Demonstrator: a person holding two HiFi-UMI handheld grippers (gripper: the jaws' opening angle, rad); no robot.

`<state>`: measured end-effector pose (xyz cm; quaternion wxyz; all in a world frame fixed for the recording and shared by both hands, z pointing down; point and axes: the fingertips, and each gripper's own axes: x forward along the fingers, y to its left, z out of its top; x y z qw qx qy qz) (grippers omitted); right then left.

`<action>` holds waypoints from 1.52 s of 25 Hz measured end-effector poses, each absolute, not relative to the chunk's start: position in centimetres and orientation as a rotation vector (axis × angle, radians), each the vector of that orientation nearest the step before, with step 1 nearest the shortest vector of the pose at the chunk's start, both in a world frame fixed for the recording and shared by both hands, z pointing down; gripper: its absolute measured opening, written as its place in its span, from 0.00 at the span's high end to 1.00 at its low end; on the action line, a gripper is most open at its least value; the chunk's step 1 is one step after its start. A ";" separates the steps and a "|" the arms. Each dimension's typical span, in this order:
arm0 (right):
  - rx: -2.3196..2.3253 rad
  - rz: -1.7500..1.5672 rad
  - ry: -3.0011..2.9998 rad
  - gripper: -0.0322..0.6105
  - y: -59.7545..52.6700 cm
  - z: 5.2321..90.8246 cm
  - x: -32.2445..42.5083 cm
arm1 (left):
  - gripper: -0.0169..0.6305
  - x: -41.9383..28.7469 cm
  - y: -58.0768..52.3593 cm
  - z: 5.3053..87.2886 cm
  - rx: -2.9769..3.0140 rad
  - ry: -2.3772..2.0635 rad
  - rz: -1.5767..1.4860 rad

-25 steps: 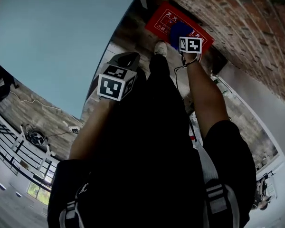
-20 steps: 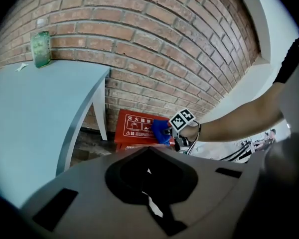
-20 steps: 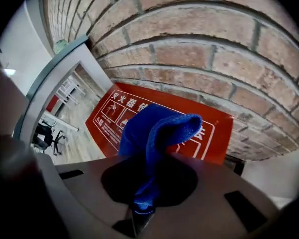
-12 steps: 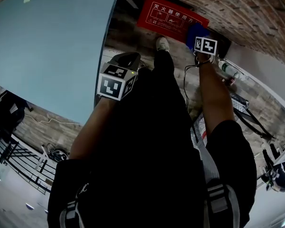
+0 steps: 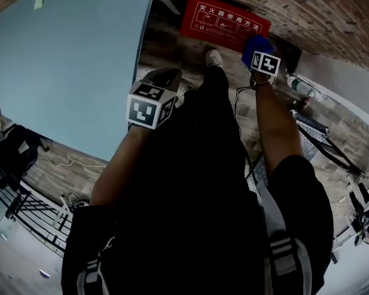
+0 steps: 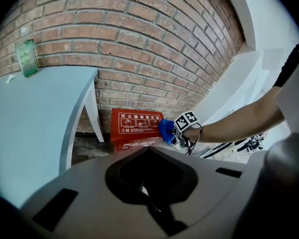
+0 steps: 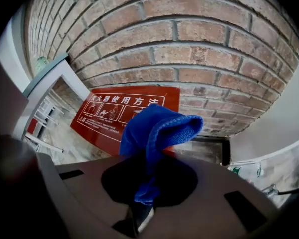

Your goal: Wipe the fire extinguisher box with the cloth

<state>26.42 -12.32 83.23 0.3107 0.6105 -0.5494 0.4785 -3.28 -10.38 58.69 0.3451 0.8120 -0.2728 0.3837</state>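
Note:
The red fire extinguisher box [image 5: 224, 22] with white print stands on the floor against the brick wall; it also shows in the left gripper view [image 6: 137, 126] and the right gripper view [image 7: 124, 113]. My right gripper [image 5: 260, 53] is shut on a blue cloth [image 7: 157, 133], whose folded end sticks out ahead of the jaws. The cloth [image 5: 256, 43] hangs at the box's right end; whether it touches the box is unclear. My left gripper [image 5: 163, 78] stays back by my leg, shut and empty, well short of the box.
A light blue table [image 5: 67, 60] fills the left, one white leg beside the box; a green jar [image 6: 27, 58] stands on it. My shoe [image 5: 213, 58] is in front of the box. A plastic bottle [image 5: 298, 88] lies right, near a white wall [image 6: 269, 39].
My right gripper has carried the cloth rightward, from the middle of the box's face to its right end. The head view has swung; my left gripper has stayed put.

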 end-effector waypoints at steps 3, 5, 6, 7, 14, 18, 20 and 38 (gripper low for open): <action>1.533 1.224 -1.520 0.89 -13.0 83.4 23.7 | 0.98 -4.5 -10.0 58.6 2.102 -0.731 1.005; 1.487 1.206 -1.558 0.89 -13.9 83.6 21.7 | 0.98 -5.5 -9.8 58.7 2.091 -0.753 1.006; 1.476 1.198 -1.573 0.89 -14.4 83.7 20.8 | 0.98 -6.0 -9.8 58.7 2.085 -0.769 1.003; 1.469 1.191 -1.587 0.89 -15.1 83.8 20.0 | 0.98 -6.5 -9.7 58.7 2.079 -0.786 1.000; 1.418 1.123 -1.687 0.89 -19.8 83.7 14.0 | 0.98 -10.5 -8.8 59.3 1.989 -0.900 0.973; 1.324 1.104 -1.780 0.89 -21.9 83.8 9.4 | 0.98 -12.0 -8.2 59.6 1.941 -0.944 0.961; 1.290 1.082 -1.811 0.89 -22.8 83.7 7.5 | 0.98 -12.3 -8.0 59.7 1.927 -0.954 0.959; 1.025 0.979 -1.992 0.89 -23.9 81.3 -3.8 | 0.98 -14.0 -7.7 58.4 1.917 -1.006 0.913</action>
